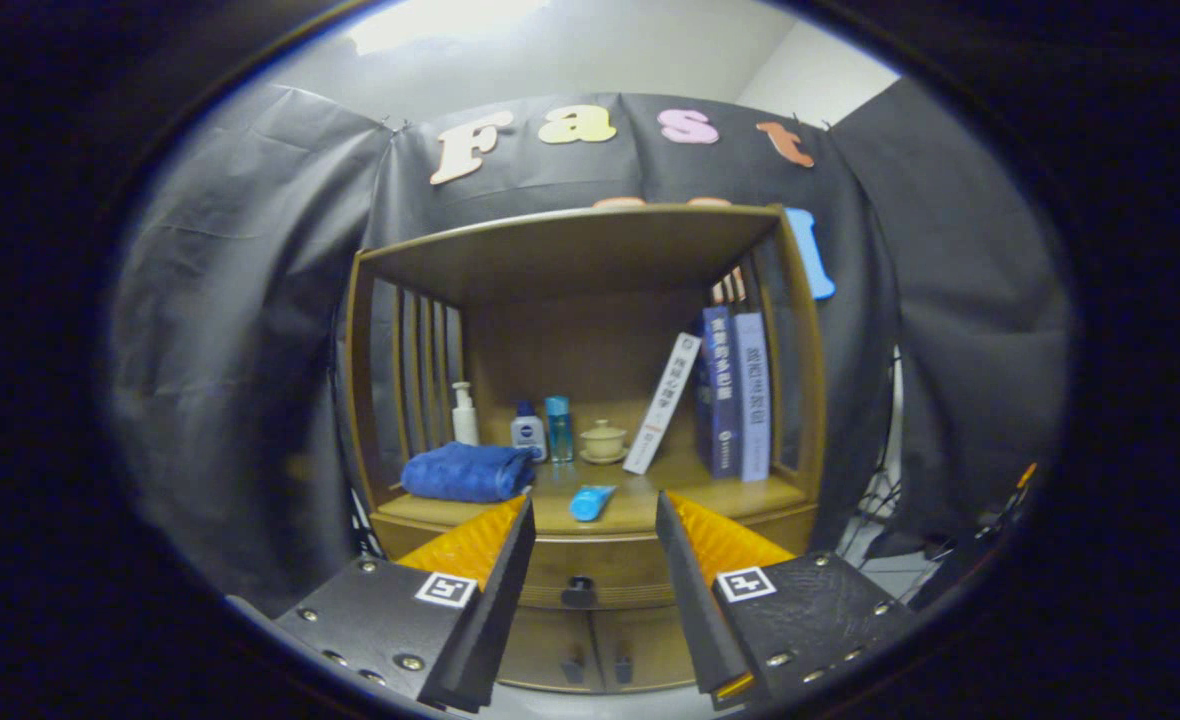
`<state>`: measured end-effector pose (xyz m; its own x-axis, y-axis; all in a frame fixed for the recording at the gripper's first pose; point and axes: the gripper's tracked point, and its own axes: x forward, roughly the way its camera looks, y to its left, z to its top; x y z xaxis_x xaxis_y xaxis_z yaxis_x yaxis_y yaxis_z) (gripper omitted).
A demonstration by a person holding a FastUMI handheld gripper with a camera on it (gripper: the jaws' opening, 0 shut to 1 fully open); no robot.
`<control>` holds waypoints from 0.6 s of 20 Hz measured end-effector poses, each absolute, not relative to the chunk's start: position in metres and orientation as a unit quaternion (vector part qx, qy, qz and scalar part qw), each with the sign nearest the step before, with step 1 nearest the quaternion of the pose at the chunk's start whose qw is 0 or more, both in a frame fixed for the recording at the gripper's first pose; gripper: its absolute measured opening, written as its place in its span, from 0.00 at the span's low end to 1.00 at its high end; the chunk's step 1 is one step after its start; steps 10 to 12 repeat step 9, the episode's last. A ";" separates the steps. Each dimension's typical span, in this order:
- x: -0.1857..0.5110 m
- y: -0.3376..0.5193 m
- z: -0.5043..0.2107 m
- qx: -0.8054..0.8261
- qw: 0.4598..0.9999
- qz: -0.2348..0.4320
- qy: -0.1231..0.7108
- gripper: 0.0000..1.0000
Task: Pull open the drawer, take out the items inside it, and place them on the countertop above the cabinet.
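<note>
Gripper view is showing the gripper (595, 520) at lower centre, its fingers spreading wide and holding nothing. Between them, the drawer (610, 570) is sitting shut, its dark knob (578, 592) untouched, so every step is still waiting. Beyond, the countertop (640, 505) is carrying a blue tube (591, 502), a folded blue towel (467, 472), bottles and books, leaving bare room right of the tube.
</note>
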<state>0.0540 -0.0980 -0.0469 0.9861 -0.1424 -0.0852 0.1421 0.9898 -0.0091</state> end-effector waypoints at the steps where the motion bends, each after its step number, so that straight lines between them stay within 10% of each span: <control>1: 0.045 -0.109 -0.044 -0.015 0.995 -0.083 0.049 0.73; 12: 0.012 -0.159 -0.024 -0.038 0.994 -0.087 0.048 0.73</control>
